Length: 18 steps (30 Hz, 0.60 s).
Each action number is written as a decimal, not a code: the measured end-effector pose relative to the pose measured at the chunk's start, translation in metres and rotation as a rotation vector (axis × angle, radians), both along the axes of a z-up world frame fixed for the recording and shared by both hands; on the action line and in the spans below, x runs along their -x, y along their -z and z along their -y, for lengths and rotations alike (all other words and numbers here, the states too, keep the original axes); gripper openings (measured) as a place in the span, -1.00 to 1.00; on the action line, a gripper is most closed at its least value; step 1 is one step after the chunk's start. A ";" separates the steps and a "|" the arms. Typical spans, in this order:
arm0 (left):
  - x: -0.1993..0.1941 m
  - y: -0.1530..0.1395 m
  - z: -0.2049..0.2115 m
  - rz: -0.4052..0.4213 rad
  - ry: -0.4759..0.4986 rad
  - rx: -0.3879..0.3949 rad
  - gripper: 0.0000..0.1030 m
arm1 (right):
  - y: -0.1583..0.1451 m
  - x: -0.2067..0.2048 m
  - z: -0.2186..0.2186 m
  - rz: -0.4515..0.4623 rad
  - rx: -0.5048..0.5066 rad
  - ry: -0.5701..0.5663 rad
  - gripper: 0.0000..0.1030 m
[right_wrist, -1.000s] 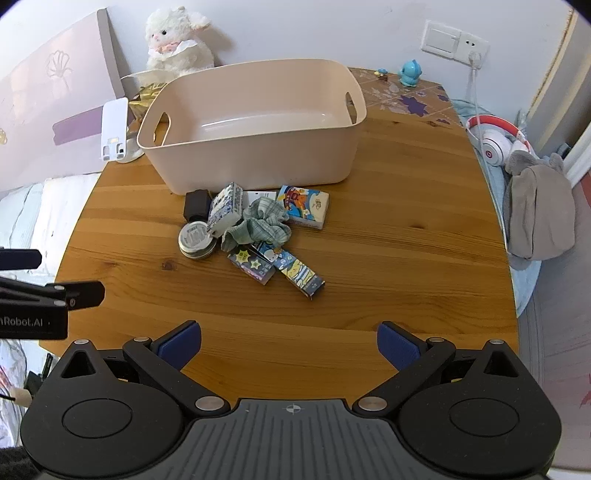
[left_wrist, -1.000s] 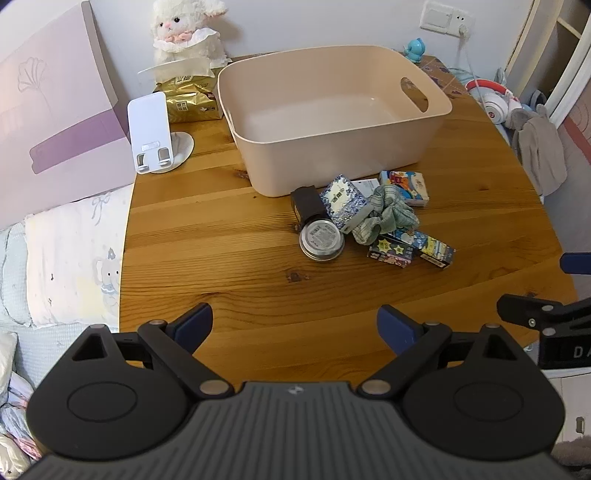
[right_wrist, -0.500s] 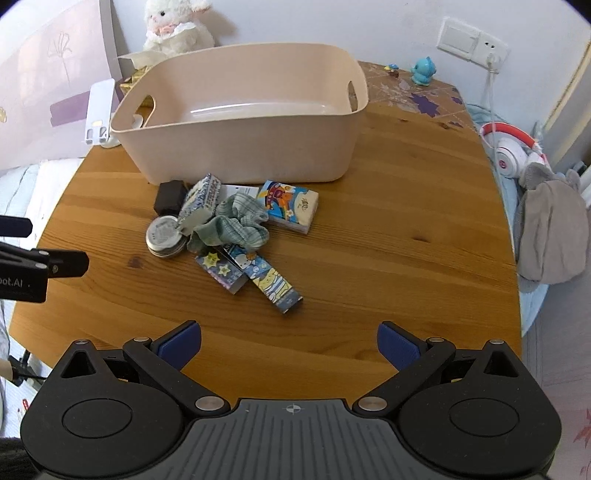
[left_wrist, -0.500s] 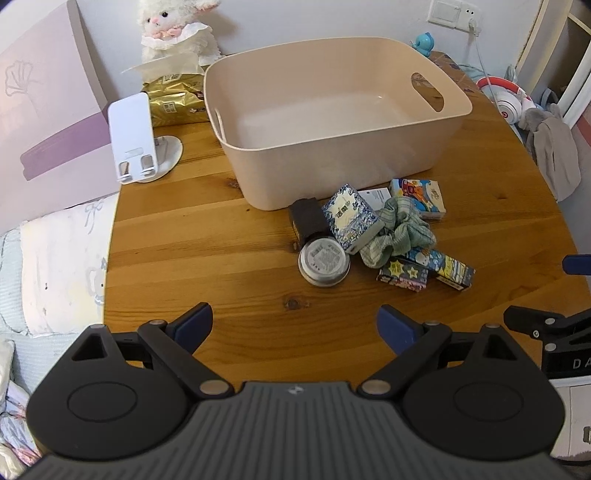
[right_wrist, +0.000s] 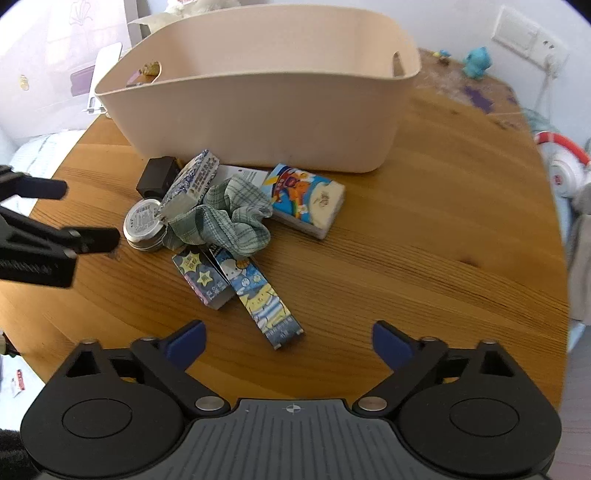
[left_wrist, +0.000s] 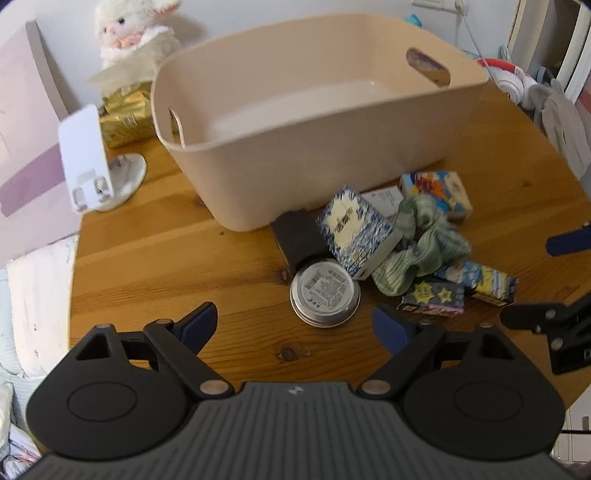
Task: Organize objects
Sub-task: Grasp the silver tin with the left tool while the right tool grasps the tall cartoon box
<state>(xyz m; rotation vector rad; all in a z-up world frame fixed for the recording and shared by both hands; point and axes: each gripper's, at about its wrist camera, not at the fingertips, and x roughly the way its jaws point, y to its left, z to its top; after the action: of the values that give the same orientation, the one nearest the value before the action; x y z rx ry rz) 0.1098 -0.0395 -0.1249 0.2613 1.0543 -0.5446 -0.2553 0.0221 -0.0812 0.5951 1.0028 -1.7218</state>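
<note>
A pile lies on the wooden table in front of an empty beige bin (left_wrist: 295, 184) (right_wrist: 258, 122). It holds a round tin (left_wrist: 325, 293) (right_wrist: 144, 221), a blue-patterned box (left_wrist: 354, 229), a green checked cloth (left_wrist: 417, 251) (right_wrist: 229, 218), a star box (right_wrist: 203, 280), a long cartoon box (right_wrist: 258, 295), a colourful tissue pack (right_wrist: 306, 199) and a black box (left_wrist: 295, 236). My left gripper (left_wrist: 295, 325) hovers just short of the tin, jaws closing with nothing between them. My right gripper (right_wrist: 288, 339) hangs over the long box's near end, also closing on nothing.
A white phone stand (left_wrist: 85, 158), a gold packet (left_wrist: 125, 114) and a plush lamb (left_wrist: 136, 33) stand left of the bin. Headphones (right_wrist: 561, 162) and a grey garment (left_wrist: 561, 122) lie off the table's right edge. A blue figurine (right_wrist: 478, 61) sits at the back.
Both grippers have dropped and moved in toward the pile, so the bin and objects loom larger. The blue pads of each stand slightly closer together.
</note>
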 end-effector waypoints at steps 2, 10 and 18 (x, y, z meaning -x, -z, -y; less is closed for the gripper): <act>-0.001 0.009 0.001 -0.010 0.002 0.006 0.77 | 0.007 0.000 0.006 -0.033 -0.017 -0.029 0.77; -0.011 0.031 0.009 -0.028 0.011 0.016 0.70 | 0.025 -0.005 0.022 -0.084 -0.066 -0.110 0.47; -0.020 0.040 0.014 -0.077 0.019 0.059 0.29 | 0.027 -0.010 0.030 -0.080 -0.064 -0.125 -0.32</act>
<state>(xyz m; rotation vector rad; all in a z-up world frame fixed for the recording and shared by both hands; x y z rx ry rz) 0.1299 -0.0540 -0.1652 0.2000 1.1098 -0.6061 -0.2448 -0.0081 -0.1081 0.4966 1.1320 -1.6189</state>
